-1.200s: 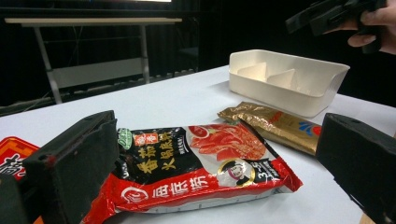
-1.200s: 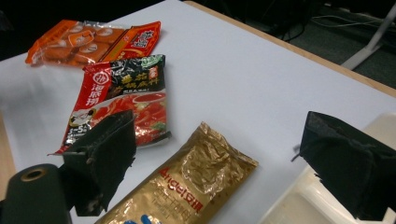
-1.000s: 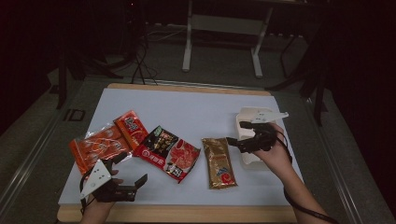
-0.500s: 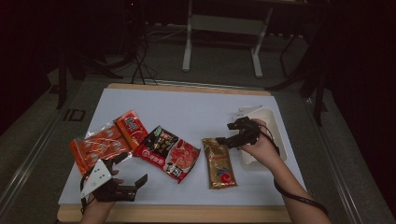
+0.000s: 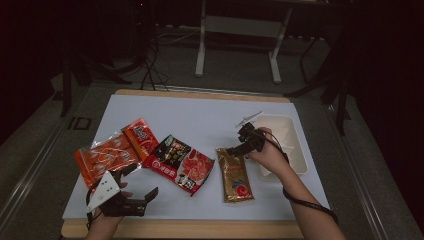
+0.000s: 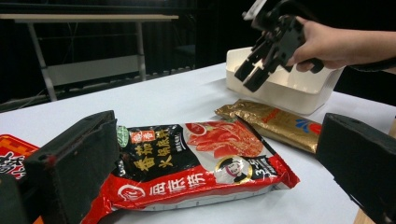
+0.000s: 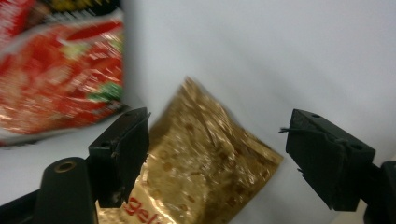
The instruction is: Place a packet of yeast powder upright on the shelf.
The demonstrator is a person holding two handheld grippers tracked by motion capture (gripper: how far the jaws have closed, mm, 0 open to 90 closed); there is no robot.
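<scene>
Your right claw (image 5: 239, 148) hangs just above the far end of the gold packet (image 5: 235, 175), jaws spread wide with nothing pinched between them, though they have just been narrowing a little. In the right gripper view the gold packet (image 7: 201, 163) lies below and between the two jaws, its top edge reaching past them. The packet lies flat on the table (image 5: 200, 112), its long axis running from your claw back toward you, so the jaws straddle its short width at the far end. That is probably the bite to take: come straight down and close across the width. The white tray (image 5: 299, 150) sits just to the right of this claw, close behind your hand. Your left claw (image 5: 135, 187) rests released near the table's front edge, well apart from the packet, with the red soup-base bag (image 6: 205, 163) lying ahead of its jaws. The right hand is clearly the nearer one.
</scene>
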